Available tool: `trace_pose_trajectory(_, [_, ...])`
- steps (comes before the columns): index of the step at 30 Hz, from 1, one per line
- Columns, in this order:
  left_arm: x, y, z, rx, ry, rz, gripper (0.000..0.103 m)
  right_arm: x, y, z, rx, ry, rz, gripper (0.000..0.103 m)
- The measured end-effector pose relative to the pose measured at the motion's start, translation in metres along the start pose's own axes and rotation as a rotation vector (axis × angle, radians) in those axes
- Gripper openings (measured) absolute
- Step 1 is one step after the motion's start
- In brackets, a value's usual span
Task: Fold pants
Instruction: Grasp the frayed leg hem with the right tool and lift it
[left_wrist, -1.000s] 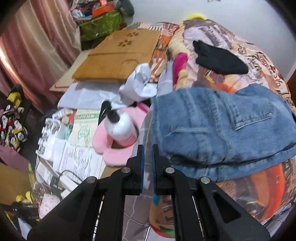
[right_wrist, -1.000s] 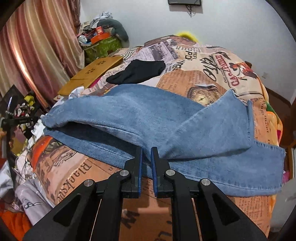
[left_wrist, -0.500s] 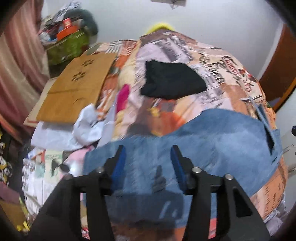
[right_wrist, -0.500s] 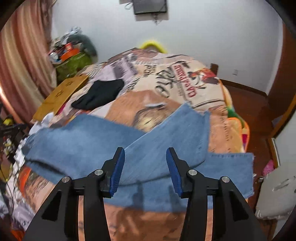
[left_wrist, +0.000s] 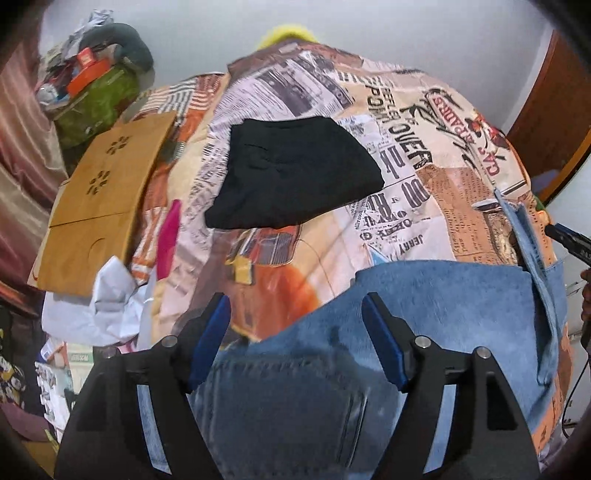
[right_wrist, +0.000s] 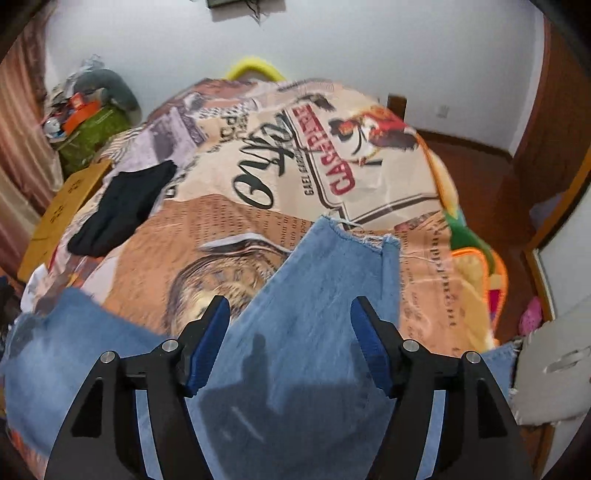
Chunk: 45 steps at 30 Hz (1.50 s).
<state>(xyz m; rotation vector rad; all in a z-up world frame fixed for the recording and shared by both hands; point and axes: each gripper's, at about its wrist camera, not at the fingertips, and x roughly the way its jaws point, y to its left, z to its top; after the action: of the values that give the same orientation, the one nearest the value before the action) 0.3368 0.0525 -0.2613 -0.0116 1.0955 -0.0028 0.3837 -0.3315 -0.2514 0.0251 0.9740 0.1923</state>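
Blue denim pants lie on the bed's newspaper-print cover, one leg crossed over the other. My left gripper is open and empty above the waist end, where a back pocket shows. My right gripper is open and empty above the leg end, whose frayed hem points to the far side. The right gripper's tip shows at the right edge of the left wrist view.
A folded black garment lies further up the bed, also in the right wrist view. Cardboard and cluttered items sit along the left side. The bed's right edge drops to a wooden floor.
Both grippers have opened, let go of the pants and risen above them. The pants now lie flat on the bed.
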Motion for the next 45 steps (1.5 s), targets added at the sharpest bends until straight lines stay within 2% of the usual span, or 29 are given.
trace_pose_trajectory(7, [0.038, -0.005, 0.011, 0.005, 0.029, 0.018, 0.073, 0.054, -0.008, 0.017, 0.058, 0.054, 0.011, 0.064])
trace_pose_trajectory(12, [0.055, -0.014, 0.008, 0.051, 0.061, 0.021, 0.073, 0.091, -0.01, 0.025, 0.068, 0.12, -0.041, 0.064])
trace_pose_trajectory(13, [0.057, -0.016, 0.007, 0.063, 0.062, 0.025, 0.073, 0.096, -0.012, 0.026, 0.079, 0.129, -0.039, 0.06])
trace_pose_trajectory(14, [0.057, -0.018, 0.006, 0.074, 0.061, 0.027, 0.073, 0.1, -0.015, 0.026, 0.092, 0.14, -0.029, 0.05])
trace_pose_trajectory(16, [0.057, -0.022, 0.004, 0.09, 0.06, 0.031, 0.073, 0.106, -0.023, 0.026, 0.141, 0.151, 0.01, 0.045])
trace_pose_trajectory(18, [0.058, -0.025, 0.002, 0.097, 0.066, 0.031, 0.073, 0.108, -0.029, 0.025, 0.173, 0.145, 0.015, 0.036])
trace_pose_trajectory(20, [0.057, -0.027, 0.0, 0.094, 0.074, 0.026, 0.073, 0.106, -0.031, 0.024, 0.167, 0.145, -0.003, 0.017])
trace_pose_trajectory(23, [0.055, -0.03, -0.006, 0.093, 0.089, 0.007, 0.073, 0.099, -0.031, 0.021, 0.15, 0.142, -0.008, 0.009])
trace_pose_trajectory(27, [0.048, -0.04, -0.019, 0.136, 0.11, 0.019, 0.073, 0.072, -0.038, 0.017, 0.122, 0.101, -0.024, 0.008])
trace_pose_trajectory(33, [0.037, -0.055, -0.038, 0.175, 0.132, 0.026, 0.073, -0.012, -0.075, 0.014, 0.145, -0.017, -0.043, 0.007])
trace_pose_trajectory(37, [0.031, -0.068, -0.045, 0.177, 0.111, 0.056, 0.073, -0.078, -0.108, 0.01, 0.194, -0.121, -0.064, 0.007])
trace_pose_trajectory(42, [0.016, -0.09, -0.049, 0.207, 0.098, 0.021, 0.073, -0.146, -0.142, -0.002, 0.214, -0.23, -0.102, 0.007])
trace_pose_trajectory(45, [0.008, -0.106, -0.055, 0.241, 0.09, 0.0, 0.073, -0.157, -0.148, -0.014, 0.22, -0.25, -0.102, 0.007])
